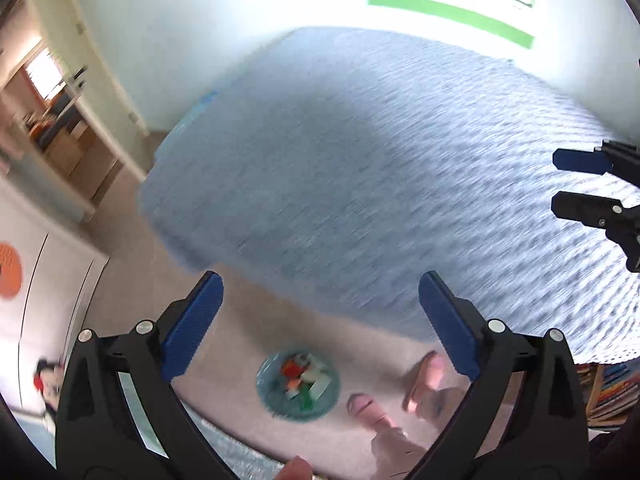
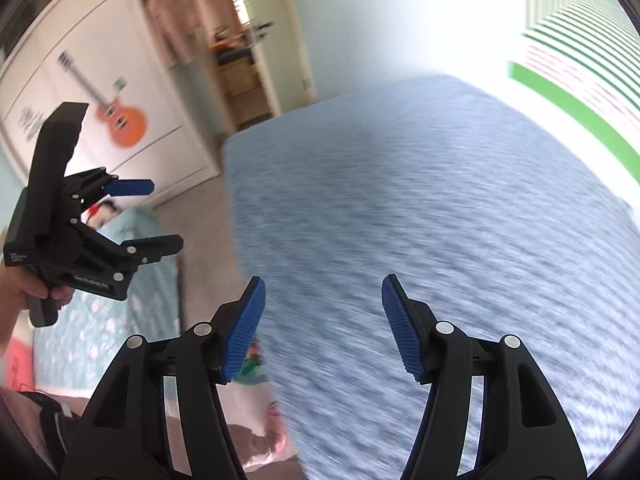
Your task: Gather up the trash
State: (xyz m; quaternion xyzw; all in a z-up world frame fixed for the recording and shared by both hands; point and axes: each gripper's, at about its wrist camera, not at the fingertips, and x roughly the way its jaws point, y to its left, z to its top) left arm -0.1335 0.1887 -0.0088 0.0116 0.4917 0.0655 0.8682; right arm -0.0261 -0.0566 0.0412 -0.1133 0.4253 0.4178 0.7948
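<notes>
A round teal bin [image 1: 298, 386] stands on the beige carpet below me, holding several coloured scraps of trash [image 1: 304, 376]. My left gripper [image 1: 320, 292] is open and empty, held high above the bin and the bed's edge. My right gripper [image 2: 323, 296] is open and empty over the blue-grey bed cover [image 2: 440, 220]. Each gripper shows in the other's view: the right one [image 1: 560, 182] at the right edge, the left one [image 2: 160, 216] at the left. A bit of the trash shows behind my right gripper's left finger [image 2: 252, 360]. Both views are motion-blurred.
The bed [image 1: 380, 160] fills the middle of both views. My bare feet [image 1: 424, 380] stand on the carpet by the bin. A white wardrobe with a guitar sticker [image 2: 120, 116] and an open doorway [image 2: 244, 60] lie to the left. A teal patterned rug [image 2: 120, 320] lies on the floor.
</notes>
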